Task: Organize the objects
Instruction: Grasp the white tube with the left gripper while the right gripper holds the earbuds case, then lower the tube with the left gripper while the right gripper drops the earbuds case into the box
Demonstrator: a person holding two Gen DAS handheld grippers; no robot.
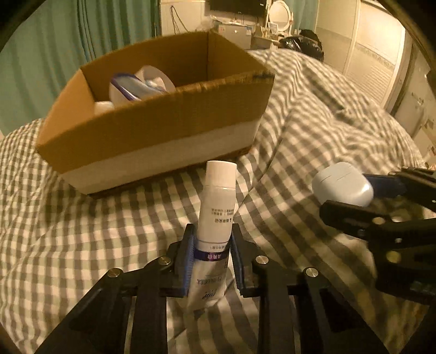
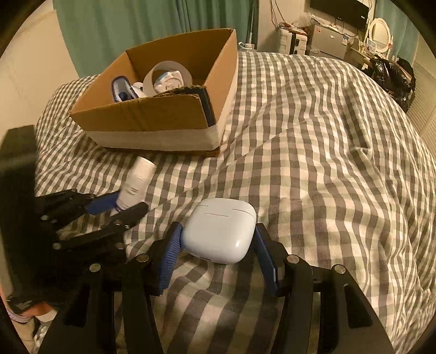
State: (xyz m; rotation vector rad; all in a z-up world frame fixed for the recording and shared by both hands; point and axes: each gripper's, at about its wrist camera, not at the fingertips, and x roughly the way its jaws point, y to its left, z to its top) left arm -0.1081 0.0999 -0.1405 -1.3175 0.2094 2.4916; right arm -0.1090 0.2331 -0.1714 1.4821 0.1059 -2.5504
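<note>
Landmark: I take the cardboard box (image 1: pixel 152 130) as my reference; it sits open-topped on the checked bedcover (image 1: pixel 313 114).

Left gripper: my left gripper (image 1: pixel 211 253) is clamped on a white tube (image 1: pixel 218 201), both blue pads pressed against its sides near the purple band.

Tube: it stands nearly upright between the fingers, cap end up and pointing toward the near wall of the box, just in front of that wall and not touching it. From the right wrist view the same tube (image 2: pixel 136 185) leans toward the box's near corner.

Right gripper: my right gripper (image 2: pixel 218 242) grips a white earbud case (image 2: pixel 220 231) between its blue pads, one pad on each side.

Earbud case: it is held above the bedcover, in front of the box and to the right of it, well apart from its wall. In the left wrist view the case (image 1: pixel 342 186) shows to the right of the tube.

Box contents: I see a roll of tape (image 2: pixel 167 75) standing on edge inside, and a blue-and-white packet (image 2: pixel 122 88) beside it toward the box's left end. Other white items lie under them; I cannot tell what they are.

Beyond the box: green curtains (image 2: pixel 152 24) hang behind it.
</note>
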